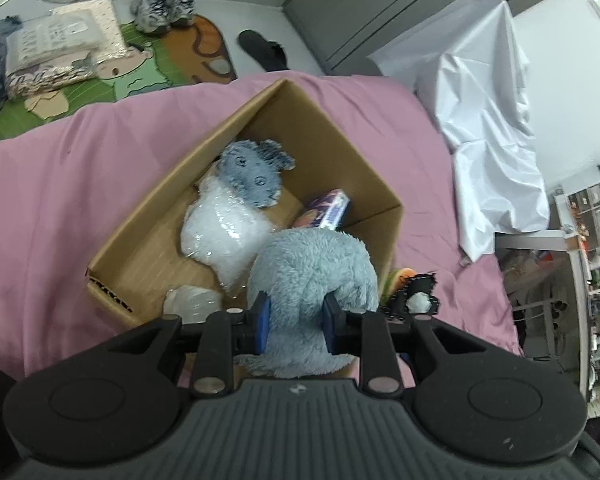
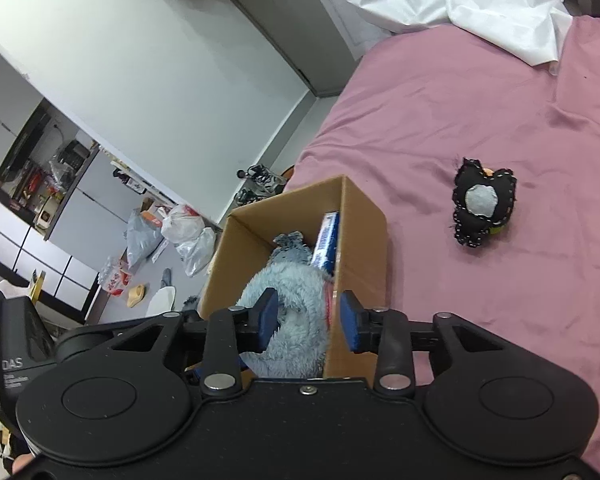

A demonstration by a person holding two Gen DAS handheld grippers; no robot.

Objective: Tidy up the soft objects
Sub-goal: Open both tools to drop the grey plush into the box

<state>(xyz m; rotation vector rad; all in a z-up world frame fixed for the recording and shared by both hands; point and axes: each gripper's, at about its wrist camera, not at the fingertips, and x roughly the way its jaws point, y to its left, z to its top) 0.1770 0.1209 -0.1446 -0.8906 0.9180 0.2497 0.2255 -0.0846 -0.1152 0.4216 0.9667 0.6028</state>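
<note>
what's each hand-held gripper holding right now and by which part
The left hand-held gripper clamps the light blue plush toy at a narrow part near its lower end. The right hand-held gripper is open, holding nothing.

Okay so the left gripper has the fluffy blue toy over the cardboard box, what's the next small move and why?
Probably open the left gripper and let go. Its pads pinch the blue plush toy, which already hangs over the cardboard box. The right gripper stands open around the toy without pressing on it, so nothing else seems to hold it.
</note>
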